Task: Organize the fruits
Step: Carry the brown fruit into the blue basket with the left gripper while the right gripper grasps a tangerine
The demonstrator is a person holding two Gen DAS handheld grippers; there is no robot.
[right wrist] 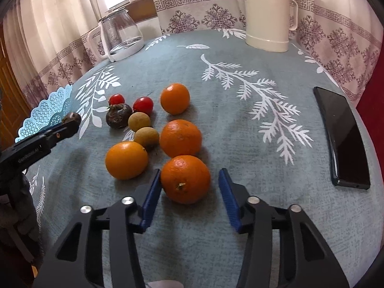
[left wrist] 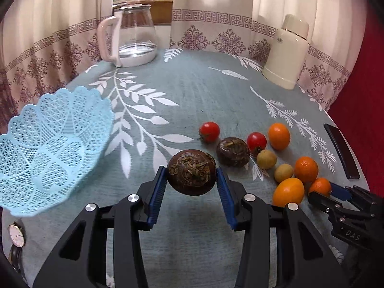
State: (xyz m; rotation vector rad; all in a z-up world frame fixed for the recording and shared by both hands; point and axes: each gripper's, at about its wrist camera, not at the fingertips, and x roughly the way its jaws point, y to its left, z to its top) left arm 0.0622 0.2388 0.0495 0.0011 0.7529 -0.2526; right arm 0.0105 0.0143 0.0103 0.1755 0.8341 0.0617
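holding dark round fruit (left wrist: 191,172) aloft, left hand-held gripper (left wrist: 191,182) clamped.

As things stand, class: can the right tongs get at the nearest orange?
Probably yes. The right tongs are open with the nearest orange already between the pads, and nothing blocks them.

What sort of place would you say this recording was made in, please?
Most likely a home dining or living room: a tablecloth with a leaf print, a glass kettle and a thermos standing on it, and patterned curtains by a window.
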